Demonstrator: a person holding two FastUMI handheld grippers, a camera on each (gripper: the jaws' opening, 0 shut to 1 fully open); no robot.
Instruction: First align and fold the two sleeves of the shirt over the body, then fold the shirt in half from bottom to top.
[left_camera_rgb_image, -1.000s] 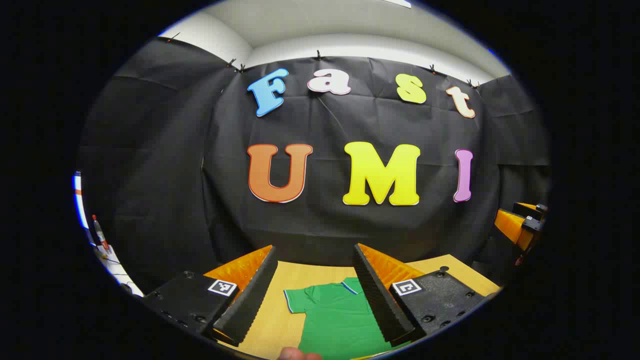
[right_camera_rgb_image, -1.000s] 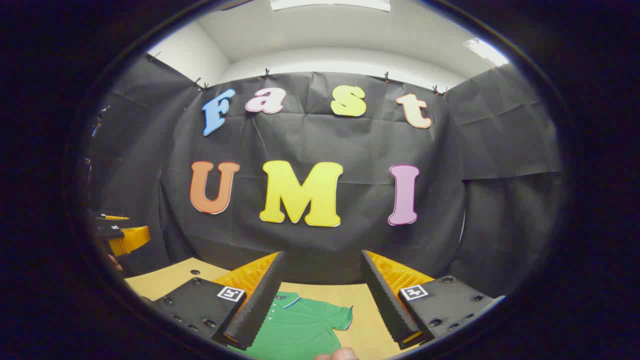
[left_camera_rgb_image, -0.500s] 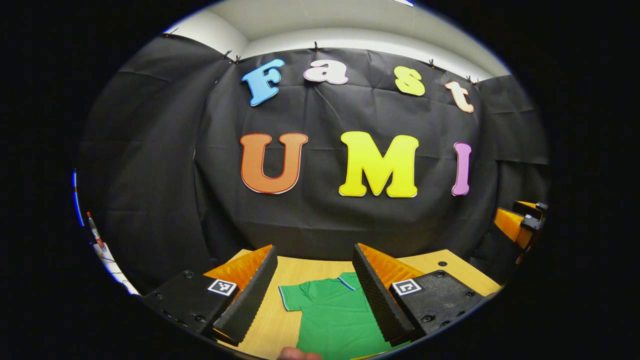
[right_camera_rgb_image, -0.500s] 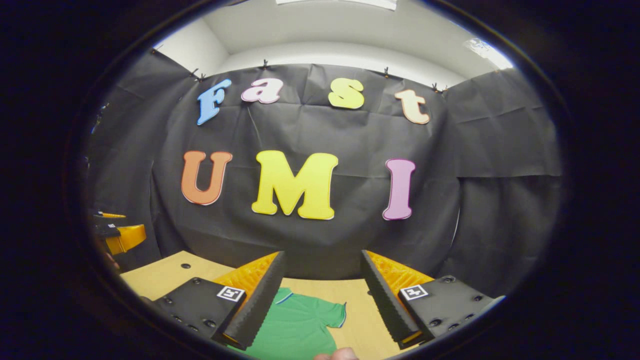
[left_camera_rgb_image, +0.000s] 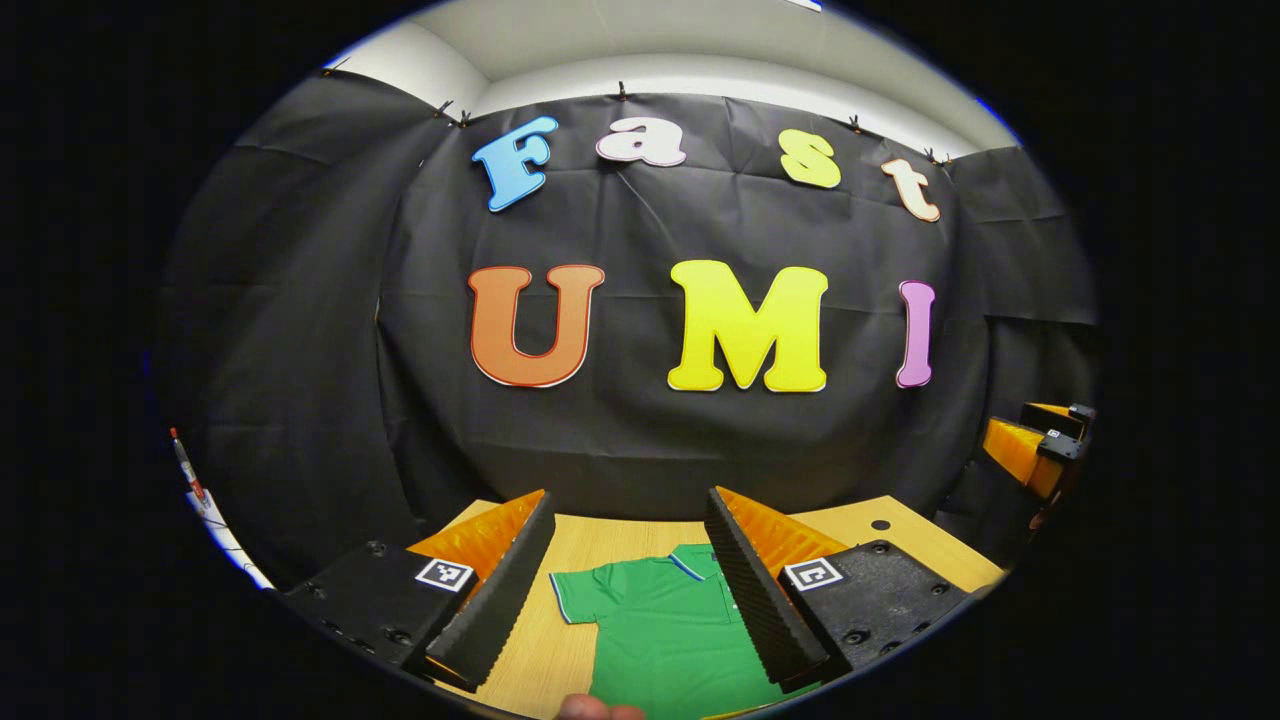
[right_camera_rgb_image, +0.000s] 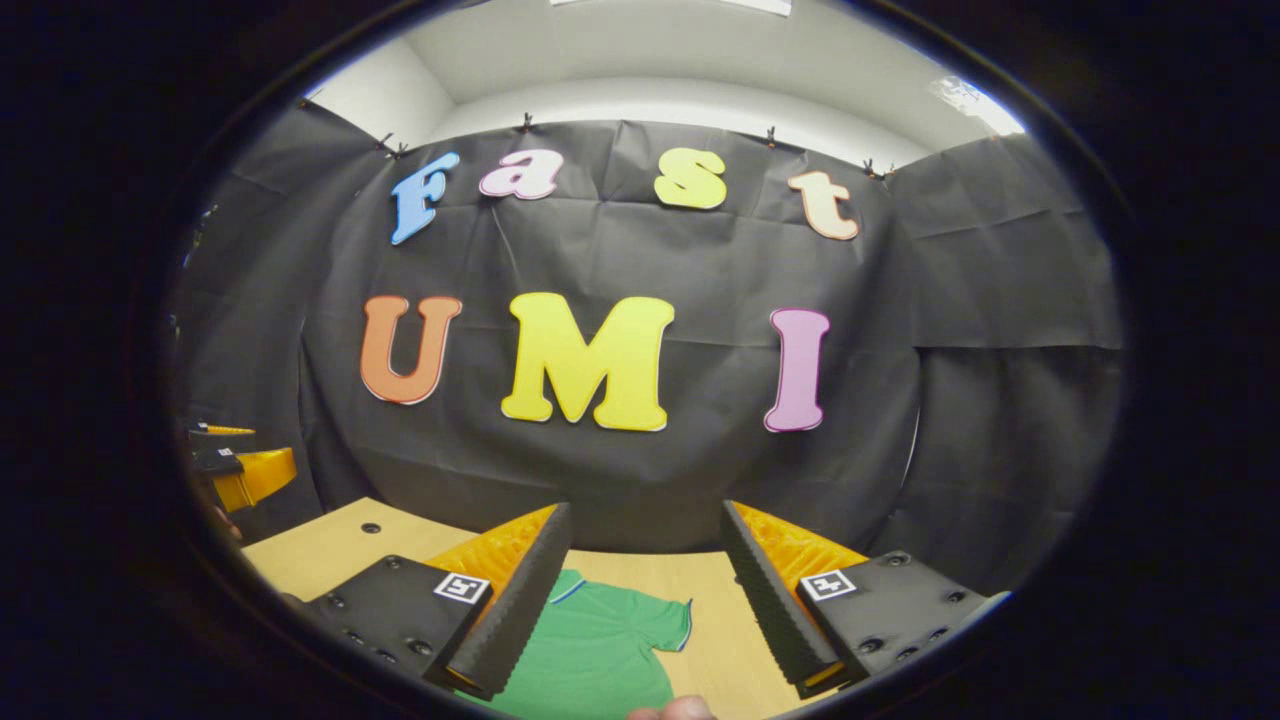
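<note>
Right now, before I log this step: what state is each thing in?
Green polo shirt: spread flat on the table, sleeves unfolded.
Left gripper: open, above the shirt, holding nothing.
Right gripper: open, above the shirt's sleeve, holding nothing.

Green shirt (left_camera_rgb_image: 665, 640) with blue-and-white trim on a light wooden table (left_camera_rgb_image: 900, 535).

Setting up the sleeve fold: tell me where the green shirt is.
The green shirt lies flat on the wooden table, seen between the open left gripper fingers, and low between the right gripper fingers in its view.
</note>
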